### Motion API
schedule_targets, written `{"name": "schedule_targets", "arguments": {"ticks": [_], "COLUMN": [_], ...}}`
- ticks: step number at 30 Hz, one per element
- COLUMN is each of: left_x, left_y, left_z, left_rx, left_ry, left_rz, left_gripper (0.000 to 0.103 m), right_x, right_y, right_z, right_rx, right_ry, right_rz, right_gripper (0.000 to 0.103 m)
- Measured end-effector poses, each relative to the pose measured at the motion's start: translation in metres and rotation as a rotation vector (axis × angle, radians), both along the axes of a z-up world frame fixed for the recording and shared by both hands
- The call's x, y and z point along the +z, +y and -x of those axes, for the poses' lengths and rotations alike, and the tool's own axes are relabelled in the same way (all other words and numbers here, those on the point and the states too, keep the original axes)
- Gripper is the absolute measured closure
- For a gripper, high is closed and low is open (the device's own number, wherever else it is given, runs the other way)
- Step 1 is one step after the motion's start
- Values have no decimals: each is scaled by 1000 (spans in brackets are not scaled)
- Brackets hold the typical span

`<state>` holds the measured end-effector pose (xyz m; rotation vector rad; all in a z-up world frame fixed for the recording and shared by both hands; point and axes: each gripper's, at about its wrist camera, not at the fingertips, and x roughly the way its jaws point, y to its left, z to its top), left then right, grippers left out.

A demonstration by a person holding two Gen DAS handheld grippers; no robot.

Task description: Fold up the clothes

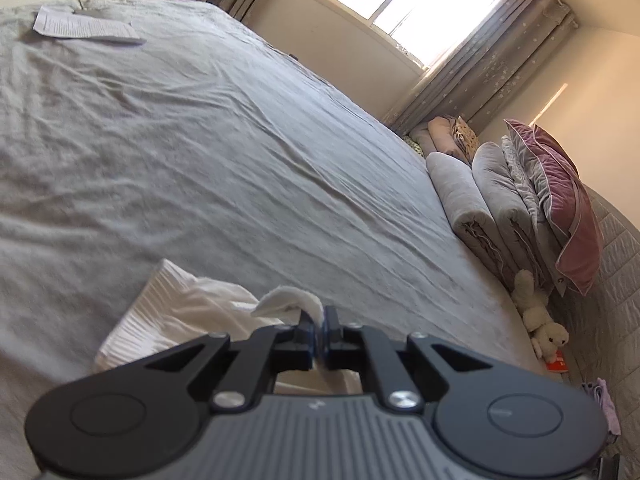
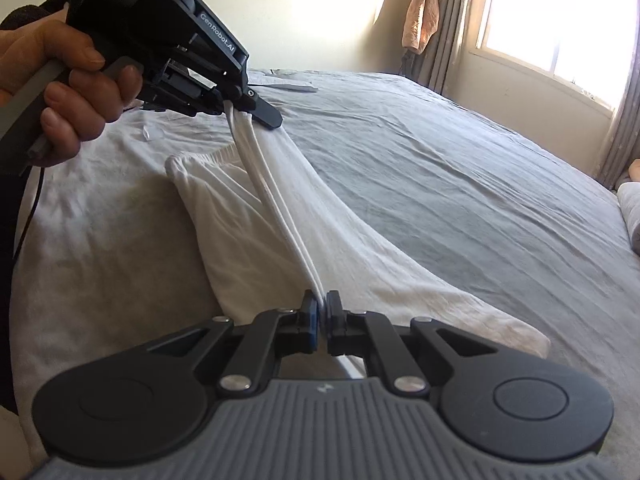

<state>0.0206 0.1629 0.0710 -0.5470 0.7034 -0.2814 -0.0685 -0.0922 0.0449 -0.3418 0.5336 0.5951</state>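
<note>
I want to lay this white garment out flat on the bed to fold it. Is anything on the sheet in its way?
Nothing visible is. Both the left gripper and the right gripper are shut on the white garment, and the grey sheet beside it lies bare. A folded paper rests far off, near the bed's far corner.

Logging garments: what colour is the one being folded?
White garment, plain; clearest in the right wrist view.

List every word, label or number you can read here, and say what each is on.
"GenRobot.AI": side of the left gripper, seen from the right wrist view.
"AS": the same gripper's body, cut off by the frame edge.
Printed paper on the bed: too small to read.
Orange packet: unreadable.
</note>
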Motion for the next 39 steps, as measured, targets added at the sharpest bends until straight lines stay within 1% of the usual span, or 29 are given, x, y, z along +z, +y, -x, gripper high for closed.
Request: {"name": "schedule_targets", "arguments": {"ticks": [3, 6, 8, 10, 12, 13, 14, 16, 18, 19, 20, 22, 25, 26, 27, 28, 29, 30, 32, 37, 39], "left_x": [0, -3, -5, -17, -33, -36, -38, -35, -30, -28, -26, -21, -13, -9, -6, -3, -1, 1, 0, -16, -24], "left_y": [6, 8, 9, 6, 5, 5, 5, 10, 12, 12, 12, 16, 27, 28, 27, 24, 19, 12, -8, -56, -69], "left_z": [-3, -5, -7, -12, -16, -16, -16, -14, -12, -11, -11, -11, -11, -8, -6, -4, -2, 0, 3, 4, 4], "left_rx": [4, -4, -10, -44, -57, -60, -64, -49, -48, -50, -40, 3, 85, 93, 85, 64, 37, 8, -44, -151, -177], "left_ry": [-7, 7, 16, 101, 189, 193, 195, 177, 163, 155, 149, 142, 112, 87, 66, 45, 28, 13, -2, 36, 58], "left_rz": [-28, -85, -124, -212, -276, -286, -295, -281, -278, -286, -306, -333, -343, -341, -326, -292, -264, -251, -268, -320, -356], "left_gripper": [99, 99, 99, 99, 99, 99, 98, 98, 97, 96, 91, 88, 88, 88, 88, 88, 86, 84, 78, 76, 73], "right_x": [-1, 0, 2, 4, 7, 9, 12, 18, 25, 27, 29, 33, 35, 36, 37, 37, 37, 36, 32, 11, 7], "right_y": [5, 11, 11, 9, 5, 2, -2, -13, -27, -35, -43, -58, -76, -82, -86, -90, -93, -94, -93, -86, -87], "right_z": [3, 6, 7, 9, 10, 10, 8, 5, -1, -5, -9, -17, -26, -28, -30, -32, -33, -34, -35, -36, -34], "right_rx": [17, 43, 56, 59, 56, 52, 40, 15, -26, -53, -79, -125, -194, -208, -217, -225, -230, -229, -220, -172, -158], "right_ry": [-4, 0, 27, 35, 48, 58, 63, 75, 91, 102, 113, 140, 174, 184, 195, 207, 218, 227, 248, 335, 348], "right_rz": [-17, -45, -58, -52, -50, -52, -55, -61, -78, -87, -96, -109, -126, -135, -146, -156, -160, -157, -131, -42, -23], "right_gripper": [99, 97, 97, 97, 96, 96, 95, 91, 89, 88, 87, 85, 84, 84, 84, 84, 84, 84, 84, 84, 84]}}
